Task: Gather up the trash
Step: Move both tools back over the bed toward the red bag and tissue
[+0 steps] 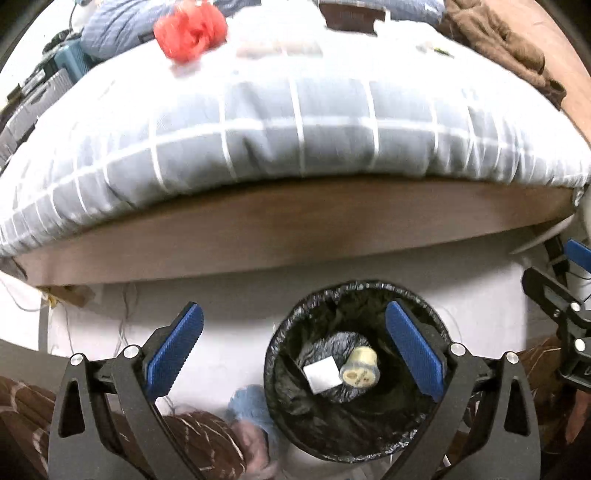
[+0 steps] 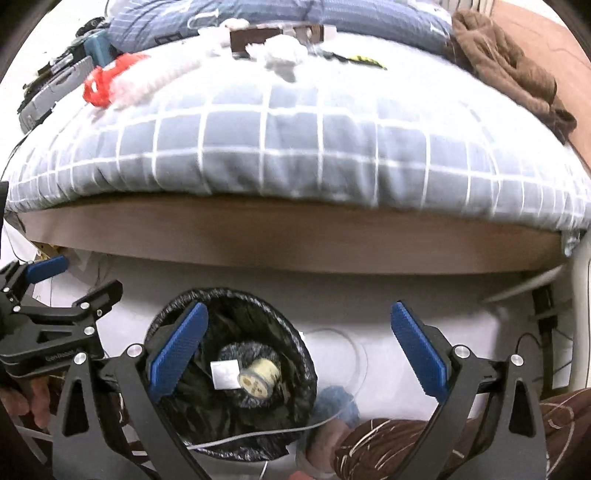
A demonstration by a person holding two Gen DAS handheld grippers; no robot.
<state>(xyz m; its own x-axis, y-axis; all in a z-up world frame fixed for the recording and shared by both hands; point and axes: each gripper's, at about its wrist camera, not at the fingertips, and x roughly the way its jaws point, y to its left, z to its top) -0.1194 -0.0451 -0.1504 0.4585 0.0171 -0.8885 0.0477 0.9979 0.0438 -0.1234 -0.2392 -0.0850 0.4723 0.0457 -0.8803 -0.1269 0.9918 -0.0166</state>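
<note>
Both tools hang over the floor in front of the bed, each with its blue pads spread wide and nothing between them: the left tool (image 1: pixel 293 347) and the right tool (image 2: pixel 299 349). Largest in view is the bed (image 1: pixel 295 236), its brown wooden side rail running across both views, covered by a grey quilt with white grid lines (image 2: pixel 295 147); a brown blanket (image 2: pixel 509 70) is bunched at the far right corner. On the white floor near the bed stands the trash bin (image 1: pixel 354 439), round and lined with a black bag; it sits below and to the right of the left tool's centre, with that tool's right pad overlapping its rim in the picture, and under the right tool's left pad in the other view (image 2: pixel 229 435). Far from both tools, on top of the quilt, lie pieces of trash: a crumpled red bag (image 1: pixel 190 31) toward the left, seen also at (image 2: pixel 99 83), and white crumpled paper (image 2: pixel 282 53) farther back near the pillows. Inside the bin rest a pale cylindrical cup (image 1: pixel 360 367) and, touching it on its left, a small white square of paper (image 1: pixel 321 374).
</note>
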